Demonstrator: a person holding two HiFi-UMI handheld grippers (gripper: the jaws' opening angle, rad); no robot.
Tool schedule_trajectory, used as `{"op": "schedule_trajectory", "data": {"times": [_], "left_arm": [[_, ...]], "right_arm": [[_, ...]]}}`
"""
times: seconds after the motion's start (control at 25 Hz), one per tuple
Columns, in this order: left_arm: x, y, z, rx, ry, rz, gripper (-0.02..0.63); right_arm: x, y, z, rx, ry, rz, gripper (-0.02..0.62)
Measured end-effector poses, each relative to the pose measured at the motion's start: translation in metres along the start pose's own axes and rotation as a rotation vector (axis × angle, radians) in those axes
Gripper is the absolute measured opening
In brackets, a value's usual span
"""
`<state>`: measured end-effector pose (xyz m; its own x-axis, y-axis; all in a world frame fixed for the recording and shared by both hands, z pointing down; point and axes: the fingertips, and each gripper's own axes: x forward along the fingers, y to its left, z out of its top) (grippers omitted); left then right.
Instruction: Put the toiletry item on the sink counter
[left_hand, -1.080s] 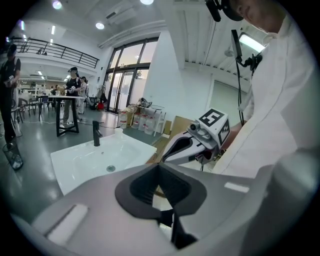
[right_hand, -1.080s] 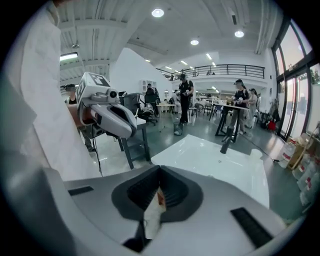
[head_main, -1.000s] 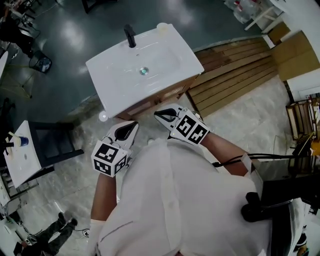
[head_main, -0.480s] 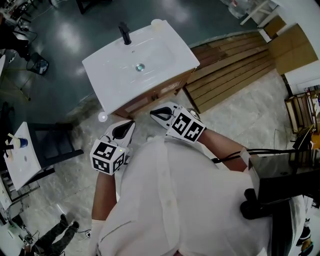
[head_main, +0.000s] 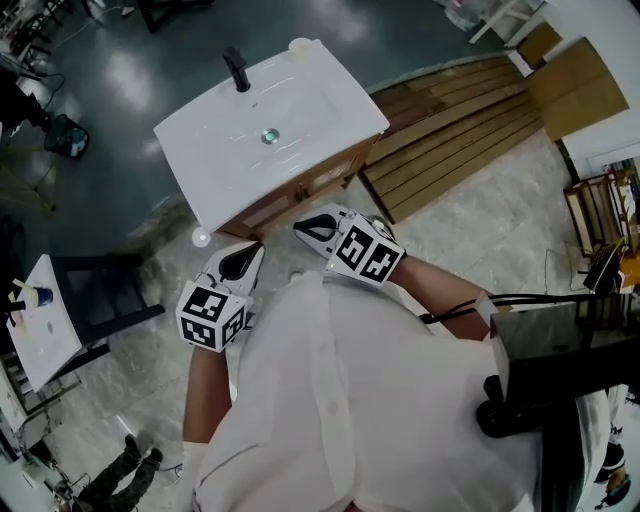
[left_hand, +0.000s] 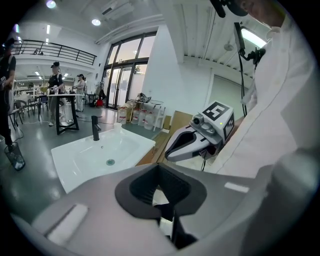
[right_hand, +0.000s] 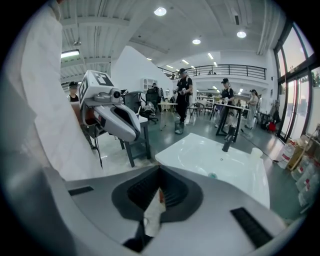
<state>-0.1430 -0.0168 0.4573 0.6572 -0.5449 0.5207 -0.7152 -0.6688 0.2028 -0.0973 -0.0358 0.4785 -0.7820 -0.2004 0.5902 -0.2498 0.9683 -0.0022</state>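
Note:
The white sink counter (head_main: 215, 170) stands on a wooden cabinet ahead of me, with a black faucet (head_main: 236, 68) and a drain (head_main: 268, 136). Both grippers hang in front of my chest, short of the counter's near edge. My right gripper (head_main: 300, 226) is shut on a small flat white item with a red patch (right_hand: 153, 210), pinched between its jaws. My left gripper (head_main: 256, 248) is shut with nothing held. Each gripper view shows the other gripper alongside: the right gripper (left_hand: 192, 142) and the left gripper (right_hand: 117, 120). The sink counter (right_hand: 250, 175) lies beyond the jaws.
A small white cup (head_main: 300, 45) sits at the counter's back corner. Wooden planks (head_main: 460, 120) lie on the floor to the right of the cabinet. A black chair and white side table (head_main: 35, 320) stand at the left. A small white round thing (head_main: 200, 237) lies on the floor. People stand in the background.
In the head view the sink has slid toward the upper left. Both grippers have shifted slightly left and up and stay shut.

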Motion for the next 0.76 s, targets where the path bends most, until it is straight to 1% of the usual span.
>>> {"op": "schedule_trajectory", "data": {"times": [0.52, 0.76], "left_arm": [[0.017, 0.005, 0.008, -0.003, 0.015, -0.015, 0.006], [0.026, 0.016, 0.016, -0.002, 0.020, -0.017, 0.006]], "right_arm": [[-0.002, -0.020, -0.004, -0.012, 0.009, -0.004, 0.006], [-0.001, -0.036, -0.001, -0.002, 0.001, -0.012, 0.005]]}}
